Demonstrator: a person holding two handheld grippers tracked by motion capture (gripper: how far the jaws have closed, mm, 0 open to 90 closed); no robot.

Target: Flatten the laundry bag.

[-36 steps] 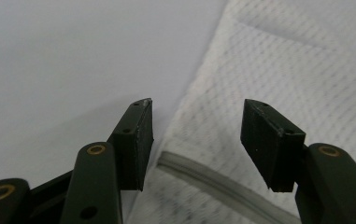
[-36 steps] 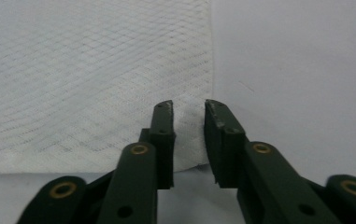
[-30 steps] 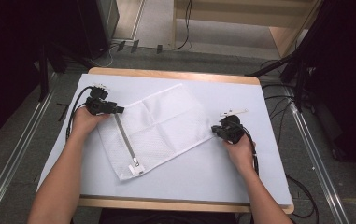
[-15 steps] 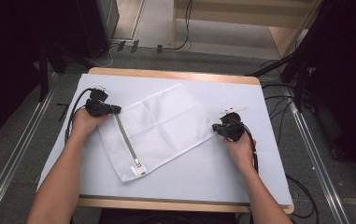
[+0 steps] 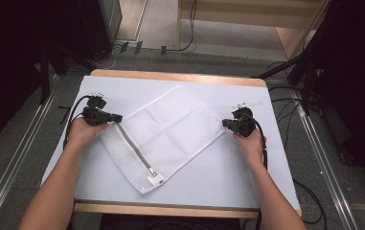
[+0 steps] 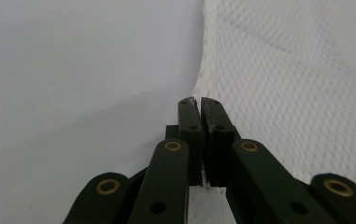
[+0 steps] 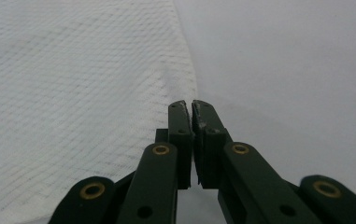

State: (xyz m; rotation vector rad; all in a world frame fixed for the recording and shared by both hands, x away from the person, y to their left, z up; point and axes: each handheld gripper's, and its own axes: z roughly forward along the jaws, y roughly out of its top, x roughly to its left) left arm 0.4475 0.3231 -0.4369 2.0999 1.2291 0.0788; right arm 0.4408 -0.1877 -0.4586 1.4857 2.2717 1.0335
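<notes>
One white mesh bag lies flat on the desk, stretched between both tools, its zipper running away from the left hand-held gripper. That gripper's jaws have just been closing — now pinched on the bag's corner. Right hand-held gripper clamps the opposite corner, jaws narrow — mesh edge at its tips.

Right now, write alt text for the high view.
A person pinches opposite corners of a white mesh laundry bag with the left hand-held gripper and right hand-held gripper, both shut. The bag lies diagonally on a white table, its zipper near the left side.
</notes>
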